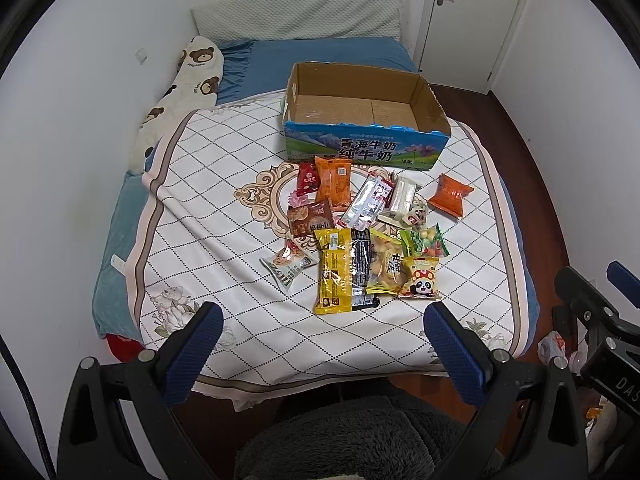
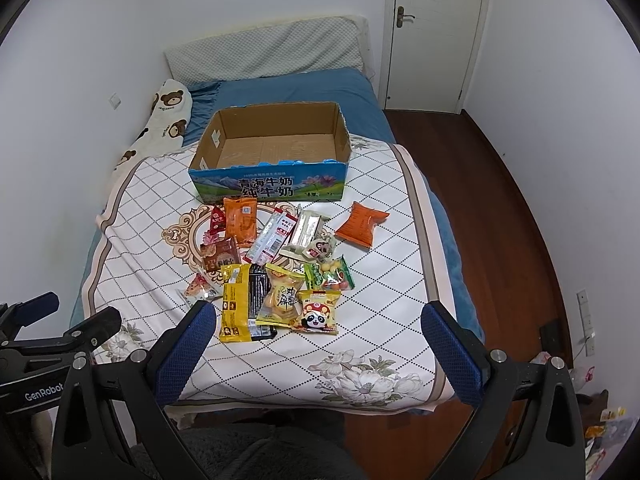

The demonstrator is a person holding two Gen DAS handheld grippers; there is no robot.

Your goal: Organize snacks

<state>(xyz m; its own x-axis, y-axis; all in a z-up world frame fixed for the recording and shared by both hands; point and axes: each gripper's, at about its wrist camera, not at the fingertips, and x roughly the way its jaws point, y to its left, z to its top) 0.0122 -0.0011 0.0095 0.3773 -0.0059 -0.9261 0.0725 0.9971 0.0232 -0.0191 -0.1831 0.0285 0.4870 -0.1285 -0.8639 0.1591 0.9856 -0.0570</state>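
Several snack packets lie in a loose pile on the quilted bedspread [image 1: 208, 184], among them a long yellow packet [image 1: 334, 272] [image 2: 235, 306], a panda packet [image 1: 421, 278] [image 2: 317, 312] and an orange packet [image 1: 451, 194] [image 2: 361, 224] off to the right. Behind the pile stands an empty cardboard milk box [image 1: 366, 152] [image 2: 268, 184], top open. My left gripper [image 1: 323, 320] and right gripper [image 2: 319, 322] both hover open at the near edge of the bed, well short of the snacks, holding nothing.
A grey pillow [image 1: 296, 12] and a bear-print cushion [image 1: 192, 76] lie at the bed's head. White walls flank the bed on the left. Dark wooden floor [image 2: 500, 208] and a closed door [image 2: 432, 32] are to the right. Someone's fuzzy grey clothing [image 1: 360, 440] fills the foreground.
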